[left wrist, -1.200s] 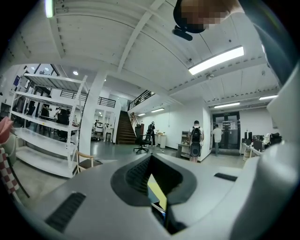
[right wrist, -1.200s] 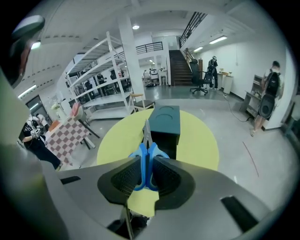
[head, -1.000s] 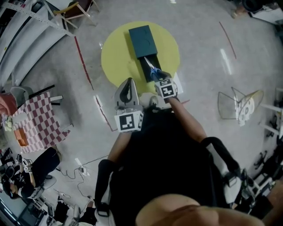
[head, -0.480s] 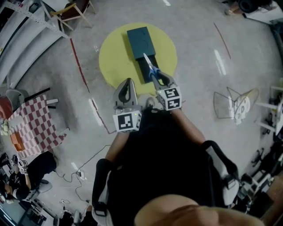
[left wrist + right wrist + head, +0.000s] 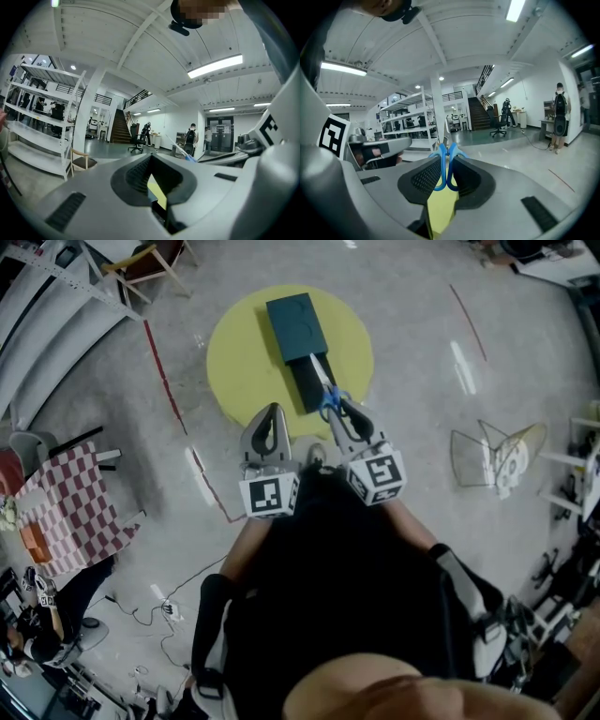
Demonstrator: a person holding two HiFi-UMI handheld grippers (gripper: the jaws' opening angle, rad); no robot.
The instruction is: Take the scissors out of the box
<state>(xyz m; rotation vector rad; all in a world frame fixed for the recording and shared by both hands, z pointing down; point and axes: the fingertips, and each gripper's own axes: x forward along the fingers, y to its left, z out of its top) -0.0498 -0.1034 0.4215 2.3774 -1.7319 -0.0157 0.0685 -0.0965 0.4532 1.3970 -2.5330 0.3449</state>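
A dark teal box point(image 5: 294, 323) lies on a round yellow table point(image 5: 242, 362), its drawer point(image 5: 309, 385) pulled out toward me. My right gripper point(image 5: 340, 414) is shut on the blue handles of the scissors point(image 5: 329, 396) and holds them above the drawer's near end. Their blades point away over the drawer. In the right gripper view the blue handle loops point(image 5: 445, 165) sit pinched between the ribbed pads. My left gripper point(image 5: 270, 418) hangs to the left of it, shut and empty, above the table's near edge. From the left gripper view point(image 5: 151, 155) the scissors point(image 5: 183, 152) show to the right.
A checkered-cloth table point(image 5: 80, 507) stands on the left, and a wire frame point(image 5: 495, 459) on the floor at right. Red tape lines point(image 5: 165, 376) cross the floor. A wooden chair point(image 5: 155, 257) and white shelving point(image 5: 47, 315) are at the top left.
My right gripper has risen with the scissors, lifting them out of the drawer and nearer to me. The left gripper has stayed where it was.
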